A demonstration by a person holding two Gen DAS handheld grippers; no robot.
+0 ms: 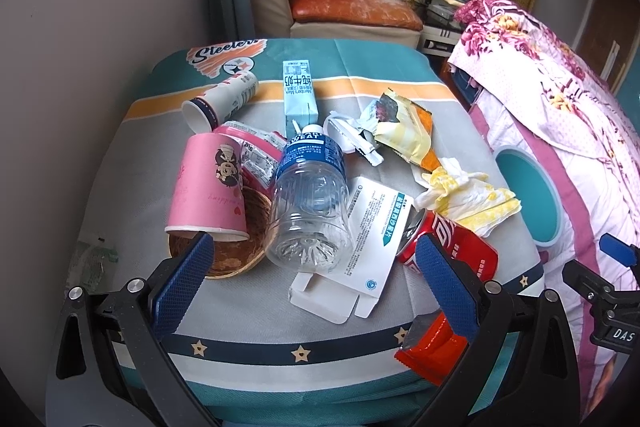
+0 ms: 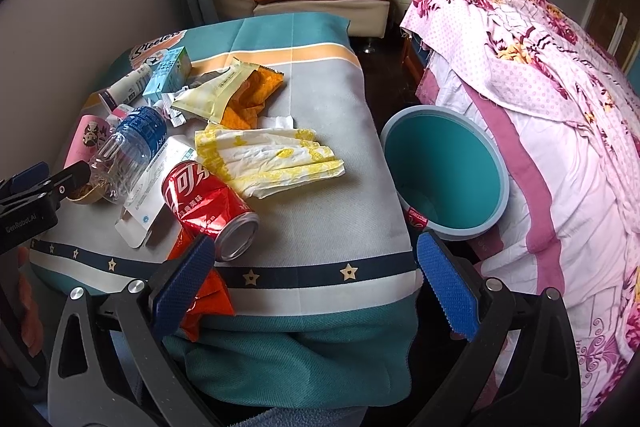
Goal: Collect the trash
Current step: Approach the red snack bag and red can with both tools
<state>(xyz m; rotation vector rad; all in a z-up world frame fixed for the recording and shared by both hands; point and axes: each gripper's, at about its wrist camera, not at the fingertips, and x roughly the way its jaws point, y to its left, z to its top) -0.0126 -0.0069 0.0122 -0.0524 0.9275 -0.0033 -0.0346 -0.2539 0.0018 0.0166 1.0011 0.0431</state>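
1. The trash lies in a heap on the table (image 1: 328, 331), which is draped in a teal and grey cloth; the clear bottle (image 1: 310, 203) lies on its side in the middle of the heap.
2. Left of the bottle a pink cup (image 1: 208, 191) rests tipped over a wicker bowl (image 1: 236, 255), with a white cup (image 1: 220, 101) behind it.
3. Behind the bottle stands a milk carton (image 1: 299, 93).
4. Right of the bottle lie a white box (image 1: 360, 247), a dented red can (image 1: 448, 243), a yellow tissue (image 1: 472, 199) and a torn wrapper (image 1: 404, 131).
5. A red packet (image 1: 432, 351) hangs over the table's near edge, below the can.
6. A teal bin (image 2: 444, 167) stands off the table, well right of the bottle, against a floral blanket (image 2: 540, 99).
7. The left gripper (image 1: 312, 291) is spread wide and empty, just before the bottle.
8. The right gripper (image 2: 312, 283) is also wide apart and empty, near the can.
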